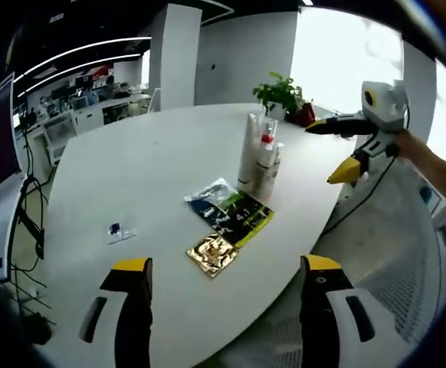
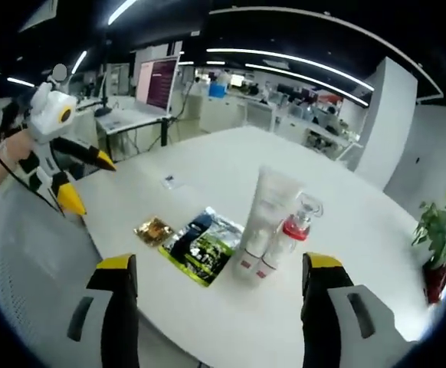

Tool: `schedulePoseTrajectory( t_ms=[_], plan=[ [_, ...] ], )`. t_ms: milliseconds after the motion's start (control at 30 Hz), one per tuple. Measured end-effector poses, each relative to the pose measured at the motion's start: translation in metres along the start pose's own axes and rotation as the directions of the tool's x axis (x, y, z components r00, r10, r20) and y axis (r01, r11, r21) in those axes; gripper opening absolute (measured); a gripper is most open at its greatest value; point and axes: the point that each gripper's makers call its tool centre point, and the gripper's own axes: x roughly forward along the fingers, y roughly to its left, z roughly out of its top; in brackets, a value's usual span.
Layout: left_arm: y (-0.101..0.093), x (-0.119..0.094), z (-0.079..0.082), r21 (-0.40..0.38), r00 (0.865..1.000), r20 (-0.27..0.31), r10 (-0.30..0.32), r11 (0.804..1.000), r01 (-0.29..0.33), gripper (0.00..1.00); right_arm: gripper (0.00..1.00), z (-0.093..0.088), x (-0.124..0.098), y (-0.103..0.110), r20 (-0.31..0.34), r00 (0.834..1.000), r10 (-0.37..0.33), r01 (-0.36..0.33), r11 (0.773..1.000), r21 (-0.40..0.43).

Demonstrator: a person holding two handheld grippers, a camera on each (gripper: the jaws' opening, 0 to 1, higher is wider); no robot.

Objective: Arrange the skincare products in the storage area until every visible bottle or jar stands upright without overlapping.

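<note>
Tube (image 2: 267, 207) and red-collared spray bottle (image 2: 290, 234) upright, touching, beside flat sachets (image 2: 200, 244); left gripper (image 1: 227, 268), right gripper (image 2: 219, 268) both wide, empty; sachets apparently unsorted.

We see a white table (image 1: 154, 169), a white tube (image 2: 263, 211), a red-collared spray bottle (image 2: 288, 234), a gold packet (image 1: 212, 254), and yellow-tipped black grippers (image 1: 227, 272).

Count on the table (image 1: 131, 169): 1 white tube (image 2: 263, 217), 1 spray bottle (image 2: 286, 238) with a red collar, standing touching. 2 flat sachets: 1 green-black (image 1: 231, 208), 1 gold (image 1: 212, 254). 1 small card (image 1: 120, 231). 1 potted plant (image 1: 283, 95). 2 grippers: left gripper (image 1: 224, 295), right gripper (image 2: 219, 295).
</note>
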Motion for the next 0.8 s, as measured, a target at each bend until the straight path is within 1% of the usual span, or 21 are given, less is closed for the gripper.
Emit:
schedulePoseTrajectory(
  t_ms=[100,200,367,533,700,800],
  plan=[
    [0.0008,0.0003,-0.0009,0.005,1.0,0.001,0.008,1.0,-0.008,0.79,0.94,-0.0013,-0.0019,-0.0017,0.002,1.0,-0.003,0.003,1.0,0.016],
    [0.0016,0.0005,-0.0002,-0.001,1.0,0.009,0.017,1.0,-0.017,0.82,0.97,-0.0031,-0.0029,-0.0038,-0.003,1.0,-0.015,0.015,1.0,0.011],
    [0.0011,0.0016,0.0013,-0.004,1.0,0.018,0.019,1.0,-0.019,0.86,0.97,-0.0055,-0.0039,-0.0043,-0.005,1.0,-0.01,0.01,1.0,0.019],
    [0.0008,0.0032,-0.0009,-0.004,1.0,0.01,0.017,1.0,-0.017,0.89,0.99,-0.0069,-0.0032,-0.0073,-0.006,1.0,-0.023,0.023,1.0,0.017],
    [0.0006,0.0056,-0.0028,-0.014,1.0,0.004,0.009,1.0,-0.008,0.92,1.0,-0.0078,-0.0005,-0.0103,-0.006,1.0,-0.029,0.029,0.999,0.025],
    [0.0003,0.0075,-0.0001,-0.007,1.0,0.018,0.004,1.0,-0.004,0.97,1.0,-0.0095,0.0019,-0.0104,-0.014,1.0,-0.026,0.027,0.999,0.032]
  ],
)
